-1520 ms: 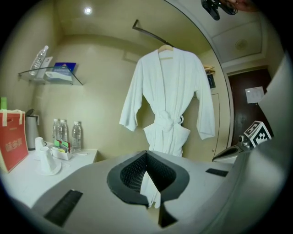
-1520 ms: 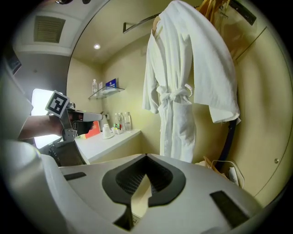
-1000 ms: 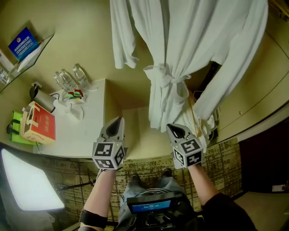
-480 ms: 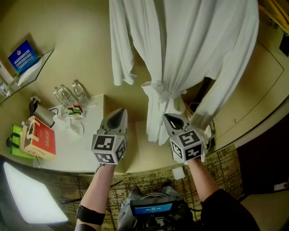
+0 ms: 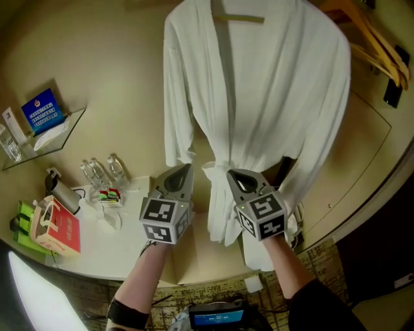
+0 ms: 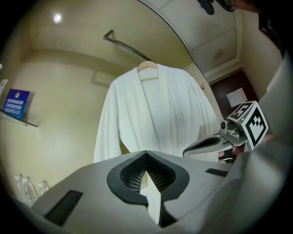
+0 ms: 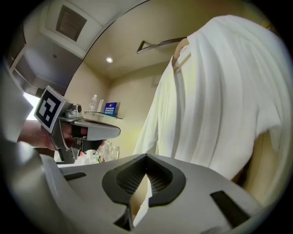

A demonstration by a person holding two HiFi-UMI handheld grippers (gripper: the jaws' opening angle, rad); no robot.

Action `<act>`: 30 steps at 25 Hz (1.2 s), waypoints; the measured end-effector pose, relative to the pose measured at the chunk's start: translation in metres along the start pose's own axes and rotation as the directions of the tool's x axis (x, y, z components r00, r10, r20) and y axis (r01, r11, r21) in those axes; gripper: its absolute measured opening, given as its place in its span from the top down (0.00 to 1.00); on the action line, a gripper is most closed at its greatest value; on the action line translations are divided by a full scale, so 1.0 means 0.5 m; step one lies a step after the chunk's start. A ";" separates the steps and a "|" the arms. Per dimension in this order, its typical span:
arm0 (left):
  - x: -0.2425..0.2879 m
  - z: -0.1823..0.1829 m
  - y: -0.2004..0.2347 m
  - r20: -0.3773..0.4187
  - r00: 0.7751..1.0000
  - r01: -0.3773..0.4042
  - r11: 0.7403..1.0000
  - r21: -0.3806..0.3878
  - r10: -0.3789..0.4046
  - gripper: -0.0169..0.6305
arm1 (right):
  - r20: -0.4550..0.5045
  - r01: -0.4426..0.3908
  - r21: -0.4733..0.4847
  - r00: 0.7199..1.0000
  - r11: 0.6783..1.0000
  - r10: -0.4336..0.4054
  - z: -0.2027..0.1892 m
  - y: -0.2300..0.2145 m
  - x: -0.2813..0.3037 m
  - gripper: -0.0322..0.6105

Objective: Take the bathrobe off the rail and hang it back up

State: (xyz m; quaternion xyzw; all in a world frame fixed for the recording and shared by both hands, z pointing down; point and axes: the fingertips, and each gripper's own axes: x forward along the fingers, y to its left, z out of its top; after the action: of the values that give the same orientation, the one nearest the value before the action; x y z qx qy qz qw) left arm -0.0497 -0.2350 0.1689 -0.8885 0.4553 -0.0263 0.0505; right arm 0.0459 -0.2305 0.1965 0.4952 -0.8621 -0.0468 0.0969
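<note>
Your left gripper (image 5: 184, 172) and right gripper (image 5: 234, 176) are closed and empty, with the hanging bathrobe (image 5: 259, 97) just ahead of them. You're on approach: open up and reach the hanger (image 5: 238, 15) above.

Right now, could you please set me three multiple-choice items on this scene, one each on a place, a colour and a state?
1. Where is the bathrobe?
A. on a hanger at the rail
B. folded on a bed
C. in a heap on the floor

2. What colour is the box on the counter?
A. blue
B. mostly red
C. black

3. How do the left gripper and the right gripper stand?
A. both shut on the robe
B. both wide open
C. both shut, empty

Key:
1 A: the left gripper view shows it on the hanger at the rail.
2 B: its broad faces are red.
3 C: each gripper view shows jaws together, with nothing between them.
</note>
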 end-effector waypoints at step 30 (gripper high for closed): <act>0.144 0.561 0.021 0.309 0.943 0.078 0.986 0.149 -0.121 0.97 | 0.485 0.458 -0.342 0.834 0.821 -0.264 0.782 -0.203 -0.033 0.81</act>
State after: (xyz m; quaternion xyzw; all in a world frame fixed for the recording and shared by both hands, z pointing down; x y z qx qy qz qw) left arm 0.0099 -0.2811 -0.1108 -0.8976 0.3929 0.0837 0.1813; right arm 0.0562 -0.2735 -0.2053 0.5957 -0.7156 -0.3645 0.0105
